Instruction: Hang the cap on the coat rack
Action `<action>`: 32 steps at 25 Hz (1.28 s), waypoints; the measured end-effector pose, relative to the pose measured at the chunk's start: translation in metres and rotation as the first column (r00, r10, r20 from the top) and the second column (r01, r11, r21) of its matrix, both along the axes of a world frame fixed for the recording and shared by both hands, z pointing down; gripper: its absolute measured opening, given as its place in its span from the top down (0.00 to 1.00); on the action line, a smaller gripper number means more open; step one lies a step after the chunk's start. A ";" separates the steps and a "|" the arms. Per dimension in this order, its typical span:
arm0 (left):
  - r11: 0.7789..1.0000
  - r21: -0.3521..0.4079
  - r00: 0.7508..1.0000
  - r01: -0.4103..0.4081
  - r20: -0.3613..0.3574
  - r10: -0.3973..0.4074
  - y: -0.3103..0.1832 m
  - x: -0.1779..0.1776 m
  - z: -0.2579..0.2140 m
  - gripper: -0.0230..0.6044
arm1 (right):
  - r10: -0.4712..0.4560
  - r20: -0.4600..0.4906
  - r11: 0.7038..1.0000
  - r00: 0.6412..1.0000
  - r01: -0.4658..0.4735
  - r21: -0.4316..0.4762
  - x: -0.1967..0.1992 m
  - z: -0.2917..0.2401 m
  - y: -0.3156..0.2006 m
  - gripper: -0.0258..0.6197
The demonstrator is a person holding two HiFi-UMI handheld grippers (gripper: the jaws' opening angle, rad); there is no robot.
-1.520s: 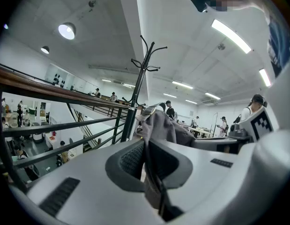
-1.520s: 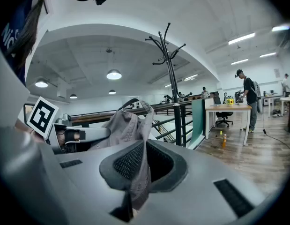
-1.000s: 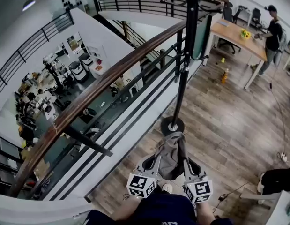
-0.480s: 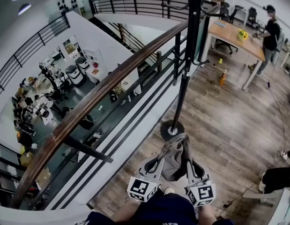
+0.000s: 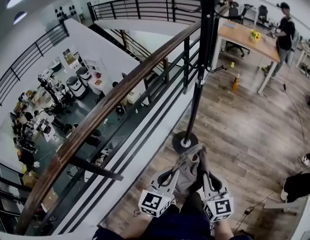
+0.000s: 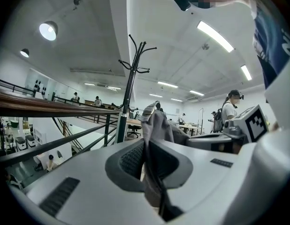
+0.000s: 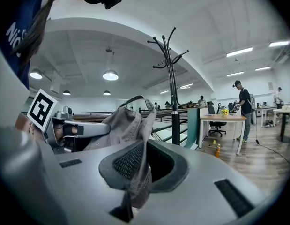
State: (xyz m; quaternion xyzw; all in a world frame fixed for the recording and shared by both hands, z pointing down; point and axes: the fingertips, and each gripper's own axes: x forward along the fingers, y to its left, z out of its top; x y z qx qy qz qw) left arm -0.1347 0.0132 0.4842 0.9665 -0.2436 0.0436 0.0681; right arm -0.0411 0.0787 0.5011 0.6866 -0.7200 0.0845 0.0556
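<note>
Both hand-held grippers sit low in the head view. The left gripper [image 5: 176, 173] and the right gripper [image 5: 202, 168] each pinch one side of the grey cap [image 5: 189, 166], which hangs between them above the wooden floor [image 5: 245, 129]. It is near the round base of the black coat rack [image 5: 197, 89], which stands beside the railing [image 5: 109, 104], and it is not on any hook. In the left gripper view the jaws are pressed together on a fold of the cap's fabric, which rises above the pads; the rack stands upright beyond. In the right gripper view the jaws likewise clamp the cap's cloth, its strap looping up over them. The rack stands ahead, and a person [image 7: 243, 107] stands by a table [image 7: 224, 118] farther off.
</note>
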 end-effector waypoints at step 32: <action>0.937 -0.081 0.940 0.340 0.017 -0.340 -0.095 0.136 0.022 0.93 | -0.324 -0.036 0.946 0.945 0.324 -0.004 0.147 0.010 -0.123 0.90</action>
